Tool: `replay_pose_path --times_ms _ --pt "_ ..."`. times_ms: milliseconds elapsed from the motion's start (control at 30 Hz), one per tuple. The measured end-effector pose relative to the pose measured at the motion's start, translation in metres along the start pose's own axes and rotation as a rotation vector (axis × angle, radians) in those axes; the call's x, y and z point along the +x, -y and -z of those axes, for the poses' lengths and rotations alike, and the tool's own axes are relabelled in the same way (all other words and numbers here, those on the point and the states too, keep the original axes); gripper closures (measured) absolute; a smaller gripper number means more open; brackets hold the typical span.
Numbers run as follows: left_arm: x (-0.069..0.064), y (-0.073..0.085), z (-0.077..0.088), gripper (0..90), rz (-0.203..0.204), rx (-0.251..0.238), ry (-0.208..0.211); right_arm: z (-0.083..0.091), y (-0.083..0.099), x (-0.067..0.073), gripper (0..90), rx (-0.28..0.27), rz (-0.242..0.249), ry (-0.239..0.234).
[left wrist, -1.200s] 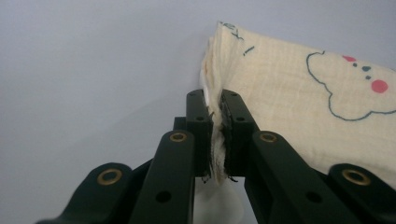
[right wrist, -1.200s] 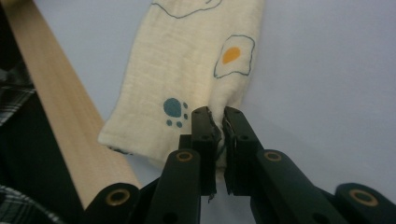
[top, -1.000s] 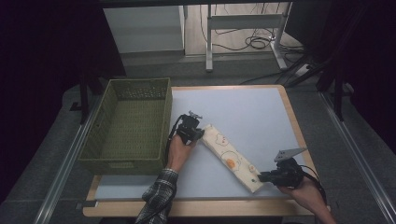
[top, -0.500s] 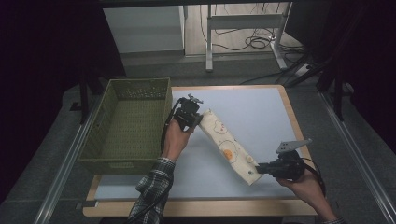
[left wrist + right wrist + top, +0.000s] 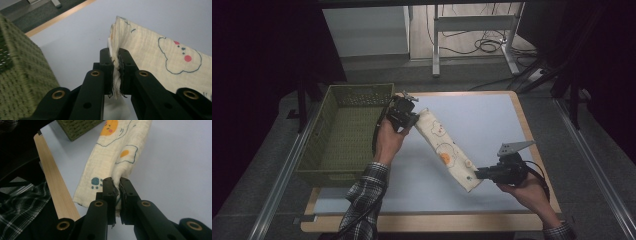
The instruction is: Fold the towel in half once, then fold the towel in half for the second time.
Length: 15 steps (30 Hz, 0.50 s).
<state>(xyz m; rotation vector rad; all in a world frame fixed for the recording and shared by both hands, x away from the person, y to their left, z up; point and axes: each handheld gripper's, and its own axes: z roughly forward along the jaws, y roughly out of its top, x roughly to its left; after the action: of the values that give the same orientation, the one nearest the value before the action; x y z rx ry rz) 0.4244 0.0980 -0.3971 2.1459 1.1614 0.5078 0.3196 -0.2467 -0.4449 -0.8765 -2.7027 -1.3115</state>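
Observation:
A folded cream cloth point(image 5: 446, 150) printed with fried eggs and little drawings stretches diagonally over the pale blue table top, held off the surface between both hands. My left gripper point(image 5: 413, 120) is shut on its far upper end, beside the basket; its jaws pinch the cloth's edge point(image 5: 115, 67). My right gripper point(image 5: 477, 175) is shut on the cloth's near lower end point(image 5: 117, 192). The egg print point(image 5: 110, 125) shows beyond the right jaws.
A green woven basket point(image 5: 347, 135) stands on the table's left side, seen as a green wall point(image 5: 22, 82) close by the left gripper. The table's wooden rim point(image 5: 53, 190) runs near the right gripper. A plaid sleeve point(image 5: 364, 200) comes in from the bottom.
Both grippers have lifted and carried the cloth farther from the person and slightly left, with the left gripper rising toward the basket's far corner. The cloth hangs tauter between them.

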Motion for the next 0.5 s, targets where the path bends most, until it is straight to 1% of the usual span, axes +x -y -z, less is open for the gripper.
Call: replay_pose_path --times_ms 67,133,167,200,300,367,500 --pt "0.006 0.0 0.004 83.7 0.001 -0.002 -0.006 -0.004 -0.009 0.003 83.9 -0.004 0.005 -0.012" --pt "0.012 0.0 0.009 83.7 0.008 -0.008 -0.007 -0.006 -0.011 0.004 83.9 -0.005 0.008 -0.015" --pt "0.018 -0.001 0.012 83.7 0.013 -0.012 -0.008 -0.008 -0.017 0.006 83.9 -0.006 0.009 -0.02" --pt "0.018 -0.001 0.012 83.7 0.013 -0.012 -0.008 -0.008 -0.017 0.006 83.9 -0.006 0.009 -0.02" --pt "0.025 0.0 0.016 83.7 0.022 -0.015 -0.008 -0.013 -0.026 0.01 83.9 -0.004 0.016 -0.028" --pt "0.03 -0.001 0.018 83.7 0.022 -0.016 -0.011 -0.015 -0.03 0.011 83.9 0.0 0.018 -0.024" --pt "0.034 -0.001 0.02 83.7 0.028 -0.023 -0.012 -0.017 -0.036 0.013 83.9 -0.002 0.021 -0.031"
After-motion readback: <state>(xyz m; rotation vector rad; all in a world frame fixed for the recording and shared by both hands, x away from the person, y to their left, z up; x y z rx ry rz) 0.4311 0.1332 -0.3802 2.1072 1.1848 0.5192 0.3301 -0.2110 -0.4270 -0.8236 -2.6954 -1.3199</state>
